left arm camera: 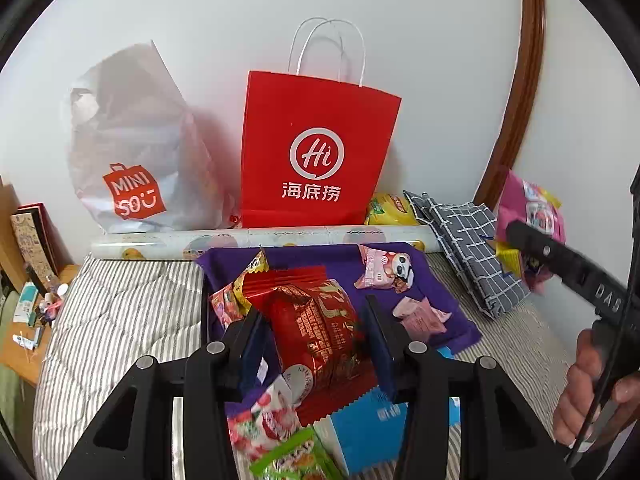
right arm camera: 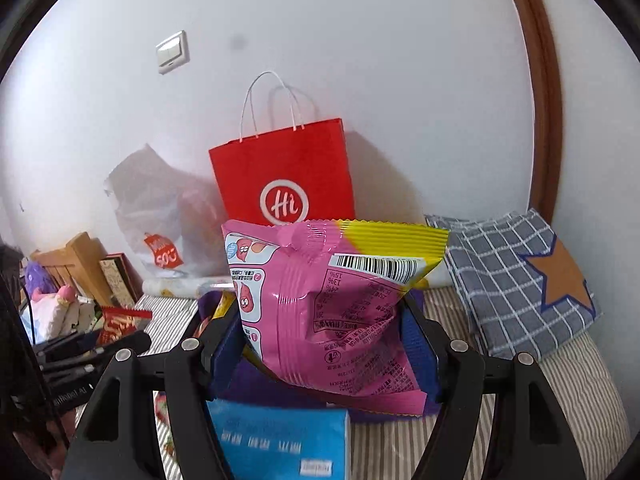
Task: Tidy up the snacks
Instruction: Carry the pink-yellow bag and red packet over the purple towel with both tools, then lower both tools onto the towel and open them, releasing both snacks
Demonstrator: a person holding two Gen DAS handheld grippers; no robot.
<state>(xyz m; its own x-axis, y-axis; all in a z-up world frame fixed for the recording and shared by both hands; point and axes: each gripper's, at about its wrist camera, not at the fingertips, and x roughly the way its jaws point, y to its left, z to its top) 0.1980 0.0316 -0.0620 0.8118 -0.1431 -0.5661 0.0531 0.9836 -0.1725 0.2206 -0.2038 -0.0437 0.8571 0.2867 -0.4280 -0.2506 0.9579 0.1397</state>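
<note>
Snacks are in both grippers — the left gripper [left arm camera: 316, 332] squeezes a red snack pack [left arm camera: 320, 328], the right gripper [right arm camera: 326, 340] squeezes a pink snack bag [right arm camera: 336, 312]. The red paper bag [right arm camera: 284, 172] stands at twelve o'clock. Slippery wrappers could slide out — both grips look light.

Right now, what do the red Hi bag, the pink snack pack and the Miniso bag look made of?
Red Hi bag: matte paper, by its crisp folds, flat stiff faces and twisted white cord handles.
Pink snack pack, in the right gripper: glossy plastic film, by its sheen, fine wrinkles and crimped top seal.
Miniso bag: thin translucent plastic, probably; dark contents show faintly through its slumped sides.
</note>
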